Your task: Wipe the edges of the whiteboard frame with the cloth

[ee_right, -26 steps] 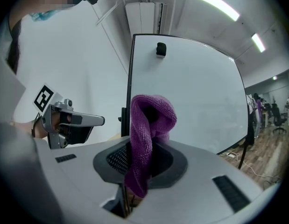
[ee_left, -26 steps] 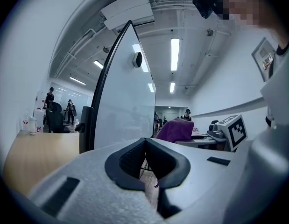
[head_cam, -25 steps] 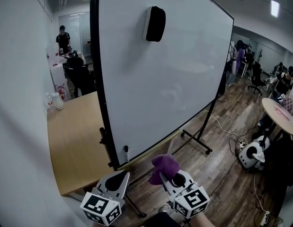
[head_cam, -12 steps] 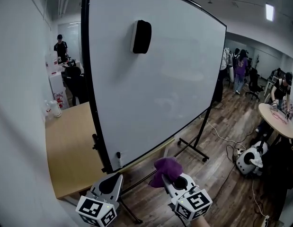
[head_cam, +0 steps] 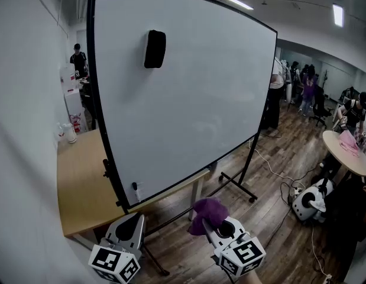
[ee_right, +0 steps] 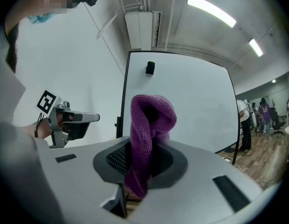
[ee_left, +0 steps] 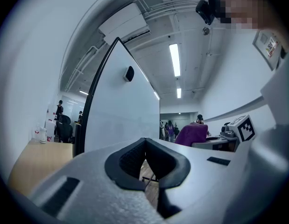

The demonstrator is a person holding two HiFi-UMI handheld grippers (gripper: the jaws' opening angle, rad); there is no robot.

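A big whiteboard on a rolling stand has a thin black frame and a black eraser stuck near its top left. Both grippers hang low in front of it, well short of the frame. My right gripper is shut on a bunched purple cloth, which sticks up out of the jaws. My left gripper is shut with nothing in it. In the left gripper view the left gripper points along the board's left frame edge.
A wooden table stands behind the board against the white wall at left. The stand's foot with casters reaches across the wood floor. A white machine, cables and a round table are at right, with people beyond.
The view has tilted up and pulled back, so the board's top edge now shows. Both grippers stay low, the left one drifting a little left. The cloth stays in the right gripper.
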